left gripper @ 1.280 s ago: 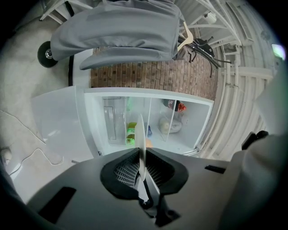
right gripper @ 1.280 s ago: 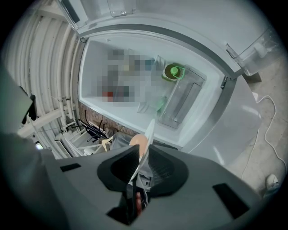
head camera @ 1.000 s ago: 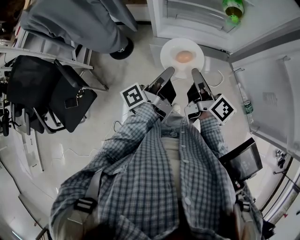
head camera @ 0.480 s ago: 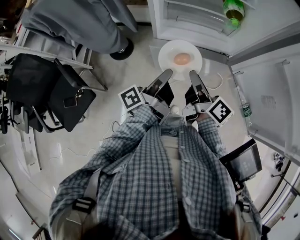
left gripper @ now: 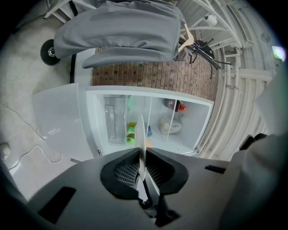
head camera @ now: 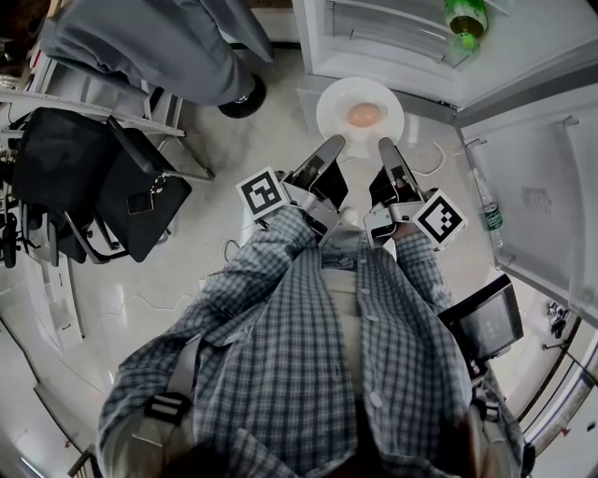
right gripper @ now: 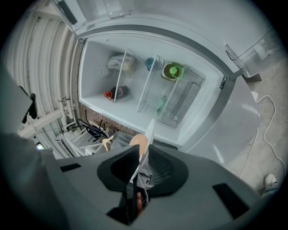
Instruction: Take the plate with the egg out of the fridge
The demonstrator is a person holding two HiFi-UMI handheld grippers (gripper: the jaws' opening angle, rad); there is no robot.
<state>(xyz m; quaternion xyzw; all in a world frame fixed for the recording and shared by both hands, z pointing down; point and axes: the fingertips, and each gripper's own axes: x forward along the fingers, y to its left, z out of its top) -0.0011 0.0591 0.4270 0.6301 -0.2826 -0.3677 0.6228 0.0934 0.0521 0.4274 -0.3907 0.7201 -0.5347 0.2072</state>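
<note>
- Left gripper point(head camera: 334, 143) pinches the near rim of the plate point(head camera: 332, 105), jaws narrowed onto the thin edge; right gripper point(head camera: 386, 146) clamps the same rim alongside
- two grips likely keep it level, so the egg point(head camera: 364, 115) won't roll
- plate hangs just outside the open fridge point(head camera: 392, 37), in front of its shelves

Count: 1 plate point(head camera: 329, 101), 1 egg point(head camera: 364, 115), 1 fridge point(head camera: 402, 42), 1 green bottle point(head camera: 464, 19), 2 grippers: left gripper point(head camera: 334, 144), right gripper point(head camera: 387, 146).
</note>
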